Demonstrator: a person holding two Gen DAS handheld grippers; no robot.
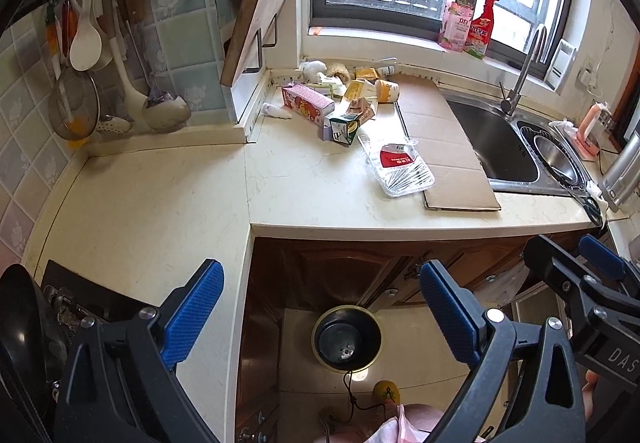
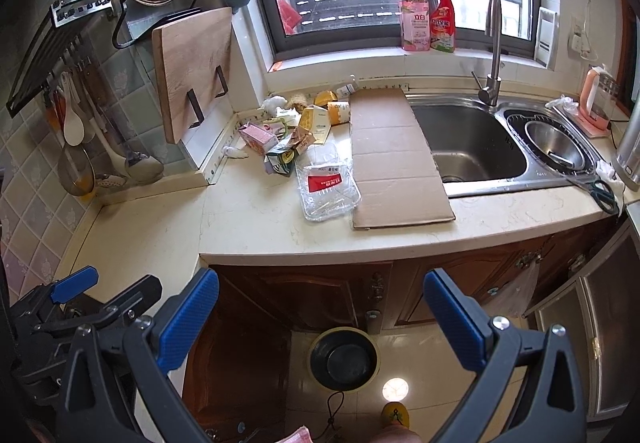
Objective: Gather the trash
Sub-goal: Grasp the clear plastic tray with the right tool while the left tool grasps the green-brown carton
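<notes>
A pile of trash lies at the back of the cream counter: a pink carton (image 1: 307, 99) (image 2: 258, 137), a green and white carton (image 1: 343, 127) (image 2: 280, 159), yellow cartons (image 1: 356, 89) (image 2: 314, 121) and a clear plastic tray with a red label (image 1: 404, 169) (image 2: 328, 187). A flat cardboard sheet (image 1: 440, 139) (image 2: 394, 155) lies beside the sink. A round black bin (image 1: 346, 337) (image 2: 344, 359) stands on the floor below. My left gripper (image 1: 320, 317) and right gripper (image 2: 320, 323) are both open and empty, held above the floor in front of the counter.
A steel sink (image 2: 476, 147) with a tap (image 2: 494, 47) is at the right, with scissors (image 2: 604, 195) by it. A wooden cutting board (image 2: 192, 71) and hanging utensils (image 1: 100, 55) line the left wall. A stove with a black pan (image 1: 20, 327) is at the left.
</notes>
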